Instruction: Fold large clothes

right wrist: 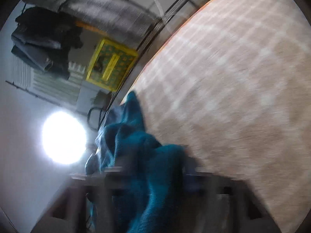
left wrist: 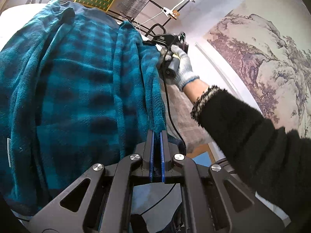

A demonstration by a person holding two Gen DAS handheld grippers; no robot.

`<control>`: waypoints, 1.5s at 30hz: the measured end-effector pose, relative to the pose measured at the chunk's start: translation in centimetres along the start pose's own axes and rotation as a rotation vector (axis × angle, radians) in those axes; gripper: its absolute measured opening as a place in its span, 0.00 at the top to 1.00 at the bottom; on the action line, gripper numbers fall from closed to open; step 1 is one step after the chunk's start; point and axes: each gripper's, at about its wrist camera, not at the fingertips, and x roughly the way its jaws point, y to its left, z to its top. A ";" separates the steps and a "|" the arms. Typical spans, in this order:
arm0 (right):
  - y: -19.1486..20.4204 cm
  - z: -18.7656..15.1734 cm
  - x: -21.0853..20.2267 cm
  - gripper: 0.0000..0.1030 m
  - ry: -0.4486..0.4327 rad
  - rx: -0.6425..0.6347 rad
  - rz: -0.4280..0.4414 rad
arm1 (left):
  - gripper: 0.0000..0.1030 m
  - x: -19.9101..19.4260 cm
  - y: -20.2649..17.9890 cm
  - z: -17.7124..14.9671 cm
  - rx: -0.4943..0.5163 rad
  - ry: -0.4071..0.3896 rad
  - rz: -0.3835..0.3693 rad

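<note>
A teal checked fleece garment (left wrist: pixel 77 77) fills the left wrist view, hanging in long folds. My left gripper (left wrist: pixel 157 134) is shut on its right-hand edge, with fabric pinched between the blue pads. Further up the same edge, a white-gloved hand (left wrist: pixel 182 66) holds my right gripper (left wrist: pixel 155 38) against the cloth. The right wrist view is blurred. In it the garment (right wrist: pixel 136 136) bunches up between the fingers of the right gripper (right wrist: pixel 153 167) and hides their tips. The jaws look closed on the fleece.
A beige checked cover (right wrist: pixel 223 77) lies beneath the garment. A black metal rack (left wrist: pixel 155 5) behind holds a yellow box (right wrist: pixel 110 64) and folded dark clothes (right wrist: pixel 42 38). A bright lamp (right wrist: pixel 64 137) glares at the left. A landscape mural (left wrist: pixel 262 58) covers the wall.
</note>
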 end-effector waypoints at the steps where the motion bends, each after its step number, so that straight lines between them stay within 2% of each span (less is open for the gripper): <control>1: 0.7 0.0 0.3 0.88 0.016 -0.023 -0.025 | 0.97 0.1 -0.1 0.0 -0.003 0.004 -0.004; 5: 5.6 1.0 -1.8 0.91 -0.001 -0.178 -0.130 | 0.97 0.5 -1.2 -0.1 0.000 0.015 -0.060; 6: 7.0 1.5 -2.8 0.92 -0.009 -0.224 -0.174 | 0.97 0.7 -1.7 -0.1 0.008 0.015 -0.079; 8: 11.2 1.9 -4.8 0.92 -0.043 -0.381 -0.318 | 0.97 1.1 -2.3 -0.3 0.020 0.016 -0.106; 10: 14.3 1.5 -5.1 0.92 -0.059 -0.496 -0.406 | 0.97 1.1 -2.3 -0.4 0.017 0.019 -0.119; 14: 19.3 -1.9 -0.7 0.92 -0.030 -0.720 -0.619 | 0.97 0.1 0.0 -0.8 -0.047 0.004 -0.114; 15: 20.1 -2.8 0.5 0.92 -0.021 -0.756 -0.646 | 0.97 -0.4 0.9 -1.0 -0.071 -0.004 -0.105; 22: 25.4 -9.0 7.5 0.92 0.039 -0.951 -0.697 | 1.00 -3.4 4.8 -2.6 -0.132 -0.035 -0.025; 27: 27.6 -13.0 12.2 0.92 0.092 -1.040 -0.708 | 1.00 -4.3 6.5 -4.0 -0.145 -0.022 0.014; 35: 27.1 -18.0 18.0 0.90 0.176 -1.095 -0.689 | 1.00 -4.9 7.6 -4.5 -0.145 -0.016 0.058; 37: 26.5 -18.1 18.5 0.66 0.222 -1.073 -0.646 | 1.00 -5.2 7.7 -4.1 -0.148 -0.021 0.064; 38: 26.3 -17.9 18.1 0.64 0.245 -1.042 -0.584 | 1.00 -5.4 7.8 -4.1 -0.150 -0.022 0.064; 41: 26.5 -16.5 15.0 0.59 0.230 -0.963 -0.458 | 1.00 -6.3 7.6 -3.9 -0.154 -0.032 0.054; 45: 27.2 -13.8 6.7 0.57 0.173 -0.867 -0.274 | 1.00 -7.0 7.5 -3.0 -0.171 -0.035 0.024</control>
